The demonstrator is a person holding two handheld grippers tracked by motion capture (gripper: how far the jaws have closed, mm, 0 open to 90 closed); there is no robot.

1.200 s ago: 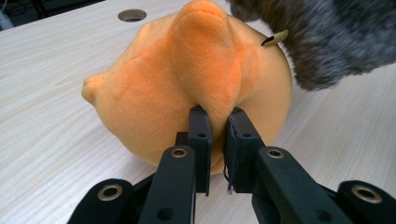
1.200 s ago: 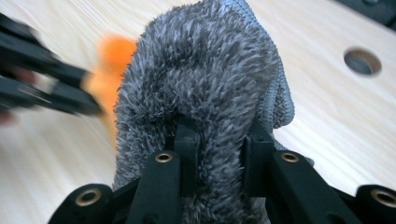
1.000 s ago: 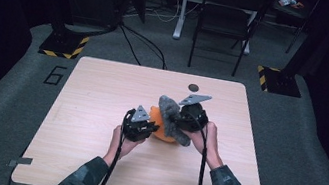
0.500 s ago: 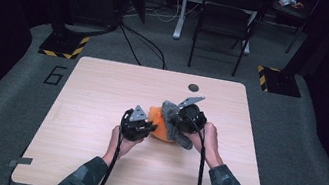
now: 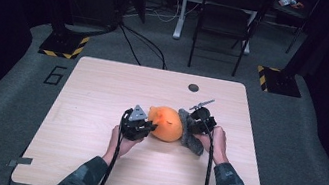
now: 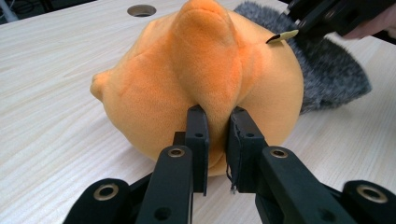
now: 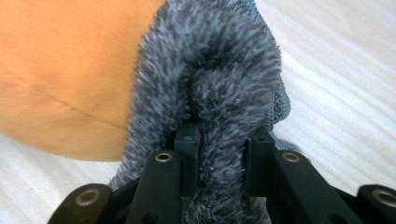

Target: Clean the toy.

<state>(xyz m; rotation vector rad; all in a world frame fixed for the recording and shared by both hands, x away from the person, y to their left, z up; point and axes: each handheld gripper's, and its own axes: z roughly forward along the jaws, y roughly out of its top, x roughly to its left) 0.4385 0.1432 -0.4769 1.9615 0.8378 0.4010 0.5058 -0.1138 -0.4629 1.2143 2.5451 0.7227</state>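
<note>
Pinching a fold of the orange plush (image 6: 205, 79), the left hand-held gripper (image 6: 215, 135) has its jaws clamped on a raised ridge at the toy's near side. The right hand-held gripper (image 7: 219, 154) is clamped on the grey fur (image 7: 219, 84) that wraps the plush's other side. In the high view the plush (image 5: 167, 123) lies on the table (image 5: 101, 92) between left hand-held gripper (image 5: 139, 126) and right hand-held gripper (image 5: 198, 121), fur (image 5: 191, 135) touching it on the right. A round hole (image 5: 193, 88) sits in the table's far edge. Behind the table stand a folding chair (image 5: 224, 26) and two striped floor bases (image 5: 61, 45).
</note>
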